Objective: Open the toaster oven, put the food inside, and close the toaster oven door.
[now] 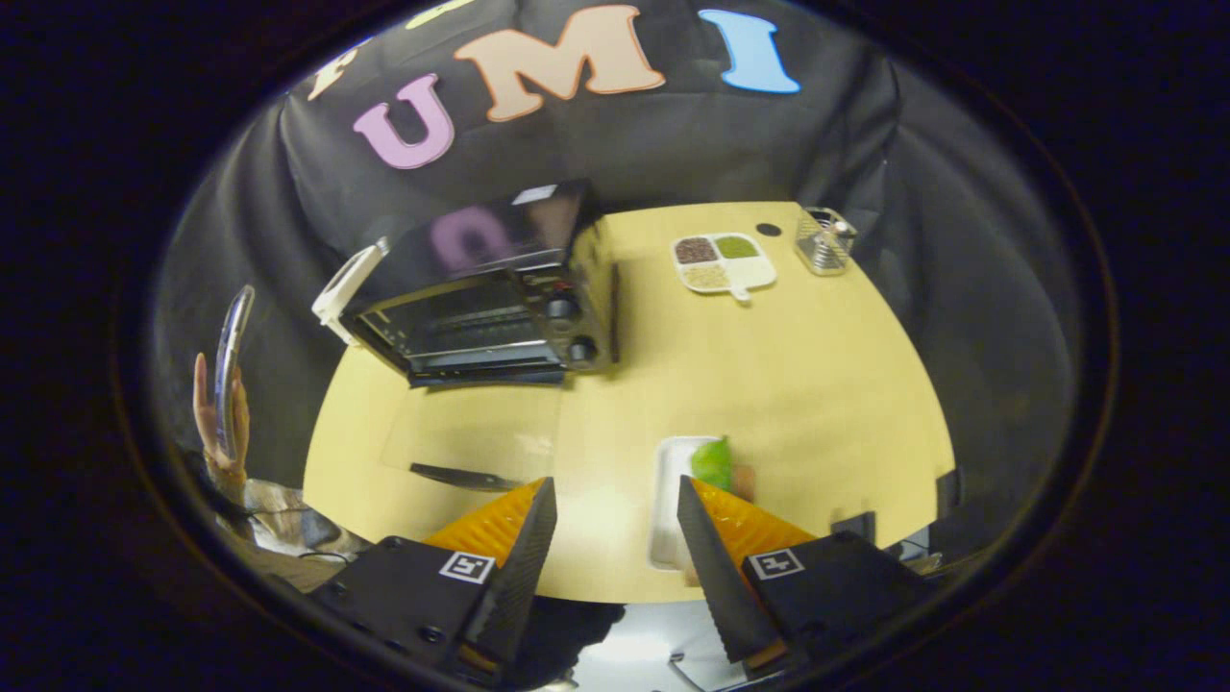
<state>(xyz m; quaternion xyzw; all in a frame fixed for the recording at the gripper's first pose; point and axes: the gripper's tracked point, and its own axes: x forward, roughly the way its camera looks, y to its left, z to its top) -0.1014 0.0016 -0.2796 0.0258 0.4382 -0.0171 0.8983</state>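
Gripper view looks down over a pale yellow desk (769, 384) from its near edge. The claw (615, 519) is spread wide and holds nothing, its two fingers hovering above the near part of the desk.

The toaster oven (490, 298) sits well beyond the fingers, toward the far left of the desk, angled so its front faces the claw. Its glass door (471, 437) appears to be dropped flat onto the desk in front of it, with a dark handle (466, 477) at the near edge, just ahead of the left finger; the glass is faint, so this is a judgement. The food, something green on a white tray (670, 500), lies just ahead of the right finger, partly hidden by it. Far off stand a divided dish of grains (723, 261) and a small wire basket (824, 240). A person's hand (219, 413) with a phone (231, 356) shows at the left.

With the door seemingly open, the step in hand looks like picking up the food. To do it well, the claw should shift right until the tray or the green piece sits squarely between the fingers, descend level, and close on a firm edge. The carry should then clear the open door before entering the cavity.
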